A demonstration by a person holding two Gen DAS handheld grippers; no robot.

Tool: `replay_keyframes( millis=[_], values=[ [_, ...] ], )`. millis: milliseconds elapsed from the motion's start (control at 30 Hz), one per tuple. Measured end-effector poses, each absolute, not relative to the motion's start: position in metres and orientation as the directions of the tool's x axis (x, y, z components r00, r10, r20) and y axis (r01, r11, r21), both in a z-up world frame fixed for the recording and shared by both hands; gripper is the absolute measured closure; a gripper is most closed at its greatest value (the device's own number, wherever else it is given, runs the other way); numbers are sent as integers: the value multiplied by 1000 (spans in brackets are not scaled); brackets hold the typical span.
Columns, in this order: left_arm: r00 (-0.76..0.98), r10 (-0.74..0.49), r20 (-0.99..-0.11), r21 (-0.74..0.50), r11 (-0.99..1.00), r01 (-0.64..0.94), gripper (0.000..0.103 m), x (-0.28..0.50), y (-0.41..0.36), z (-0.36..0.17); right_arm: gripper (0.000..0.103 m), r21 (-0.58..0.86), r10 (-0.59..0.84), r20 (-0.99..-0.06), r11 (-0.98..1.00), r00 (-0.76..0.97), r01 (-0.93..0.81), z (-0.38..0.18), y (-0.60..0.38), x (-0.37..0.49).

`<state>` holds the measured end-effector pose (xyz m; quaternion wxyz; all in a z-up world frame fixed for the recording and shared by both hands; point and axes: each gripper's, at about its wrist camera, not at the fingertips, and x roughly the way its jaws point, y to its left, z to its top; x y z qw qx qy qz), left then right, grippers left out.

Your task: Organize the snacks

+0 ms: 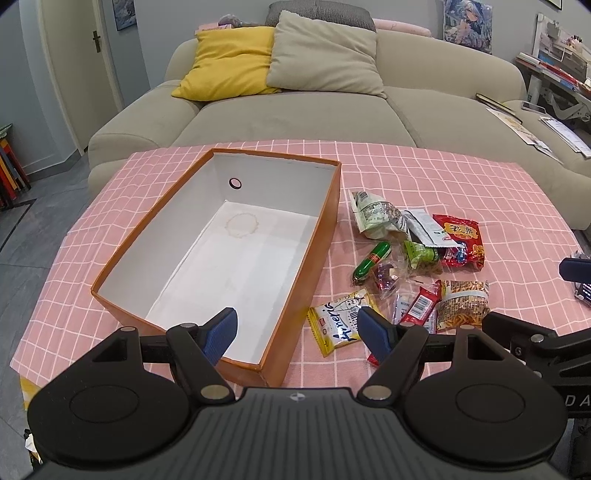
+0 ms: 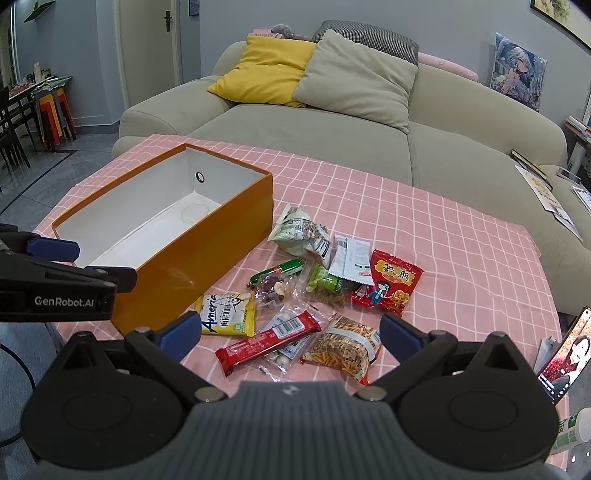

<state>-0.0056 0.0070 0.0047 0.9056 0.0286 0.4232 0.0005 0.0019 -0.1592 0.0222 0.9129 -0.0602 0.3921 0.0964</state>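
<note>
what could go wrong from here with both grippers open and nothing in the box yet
The snacks overlap in one heap: closing on the red bar may drag the clear packet beneath it. The phone leans beside the right gripper and might get knocked on a swing. The left gripper hangs over the orange box wall and could bump it.

Beige sofa [image 1: 295, 107], grey walls [image 2: 443, 22]

One orange box [image 2: 192, 266] near the table's left edge, nothing inside. Snack packets to its right, toward the near edge, overlapping: about ten. Two red: red bar [image 2: 267, 341], red bag [image 2: 391, 282]. One yellow packet [image 2: 227, 315]. One green sausage [image 2: 279, 271]. One noodle snack pack [image 2: 341, 349].
</note>
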Motion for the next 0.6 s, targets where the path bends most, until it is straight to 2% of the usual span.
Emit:
replay_keyframes(
  millis=[600],
  values=[
    [639, 30, -768, 59, 998, 25, 16, -7, 8, 6, 4, -46, 113, -737, 975, 666, -217, 24, -157, 4]
  ],
)
